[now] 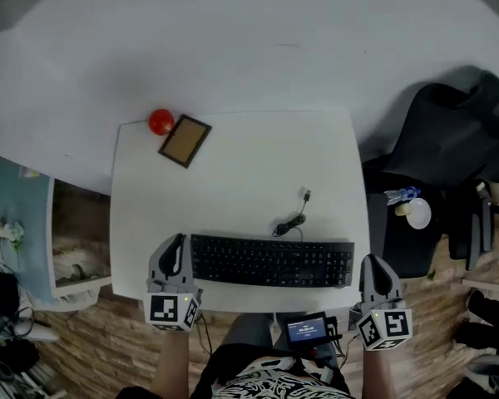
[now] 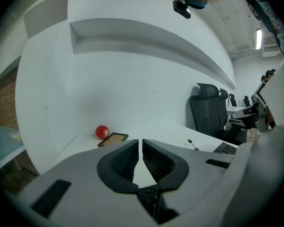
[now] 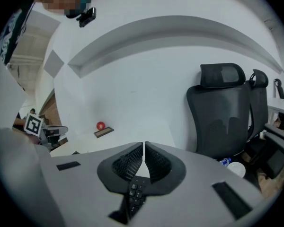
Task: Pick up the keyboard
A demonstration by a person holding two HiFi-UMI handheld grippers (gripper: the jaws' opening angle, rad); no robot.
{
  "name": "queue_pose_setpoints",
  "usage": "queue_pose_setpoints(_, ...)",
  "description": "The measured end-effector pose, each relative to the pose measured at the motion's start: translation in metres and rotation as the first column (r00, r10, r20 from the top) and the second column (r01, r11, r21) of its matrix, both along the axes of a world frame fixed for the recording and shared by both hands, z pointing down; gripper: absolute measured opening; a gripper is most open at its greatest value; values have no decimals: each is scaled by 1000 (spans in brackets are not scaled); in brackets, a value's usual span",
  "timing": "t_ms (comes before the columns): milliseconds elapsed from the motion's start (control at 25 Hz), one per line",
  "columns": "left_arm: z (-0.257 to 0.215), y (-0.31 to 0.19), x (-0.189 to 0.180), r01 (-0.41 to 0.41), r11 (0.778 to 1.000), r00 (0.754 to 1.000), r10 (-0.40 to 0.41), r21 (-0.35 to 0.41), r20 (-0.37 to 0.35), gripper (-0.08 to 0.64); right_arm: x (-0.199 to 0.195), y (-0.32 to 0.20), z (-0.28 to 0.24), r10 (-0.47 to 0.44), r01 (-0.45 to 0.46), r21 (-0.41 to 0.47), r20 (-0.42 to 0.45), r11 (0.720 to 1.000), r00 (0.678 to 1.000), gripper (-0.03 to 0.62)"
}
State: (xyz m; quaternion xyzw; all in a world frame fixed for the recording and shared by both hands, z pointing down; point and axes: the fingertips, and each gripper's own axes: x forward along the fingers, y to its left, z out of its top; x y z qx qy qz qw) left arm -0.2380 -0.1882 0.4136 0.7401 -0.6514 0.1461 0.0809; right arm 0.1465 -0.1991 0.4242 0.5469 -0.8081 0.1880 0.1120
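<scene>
keyboard: black keyboard [image 1: 271,261] lying flat along the table's front edge, long side parallel to it, spanning most of the width
cable: its cable [image 1: 289,224] is coiled just behind the keyboard's middle, and the plug [image 1: 305,194] lies loose on the table top
left gripper: left gripper [image 1: 180,241] at the keyboard's left end, by the table's front left corner; fingers closed tip to tip with nothing clamped; keys show below them in the left gripper view; contact cannot be told
right gripper: right gripper [image 1: 373,263] at the keyboard's right end, by the front right corner; fingers pressed together, empty; keys show beneath them in the right gripper view
surface: plain white square table [image 1: 249,165], bare across its middle and right side
far left corner: red ball [image 1: 160,121] just beside a small brown framed board [image 1: 185,140]
room: white curved wall [image 1: 233,40] behind the far edge; wood floor [image 1: 91,339] at the left edge
right edge: black office chair [image 1: 449,140] and a low dark stand [image 1: 399,248] carrying a bottle [image 1: 399,195] and a white cup [image 1: 417,213], close beside the table
</scene>
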Motion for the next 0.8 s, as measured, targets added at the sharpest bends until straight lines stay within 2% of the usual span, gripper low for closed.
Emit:
queue_pose_setpoints(80,19,-2,-3,16,1000,1000,-16,-14,-9,17,-2,7,20,-21,21,4,-54,1000,998,31)
queue_pose_setpoints(120,28,5,-13,57,998,998,-57,-25,-20,17,-10,6,31,-39,40,3,-63,999,997,31)
queue_pose_setpoints(200,40,16,-30,114,992,993,-115,-47,-25,17,-23,-1,45,-59,59,-20,-22,998,998,31)
queue_pose_setpoints(320,60,9,-29,48,993,999,-45,-111,30,19,-4,-8,63,-44,41,-70,-40,997,998,31)
queue_pose_setpoints(360,66,9,-36,48,991,998,-43,-129,43,22,2,-10,71,-35,31,-84,-46,996,998,31)
queue_pose_setpoints(400,73,12,-45,60,988,998,-56,-145,33,37,8,-11,78,-19,14,-102,-44,995,999,32)
queue_pose_setpoints(520,95,16,-55,74,977,994,-89,-201,-68,175,30,-7,96,30,-35,-166,-34,986,999,32)
queue_pose_setpoints(640,114,16,-48,36,968,991,-67,-250,-115,221,35,-8,111,35,-39,-209,-20,977,999,34)
queue_pose_setpoints(800,136,21,-29,-30,950,981,-31,-312,-191,245,29,-3,127,25,-18,-261,26,965,999,52)
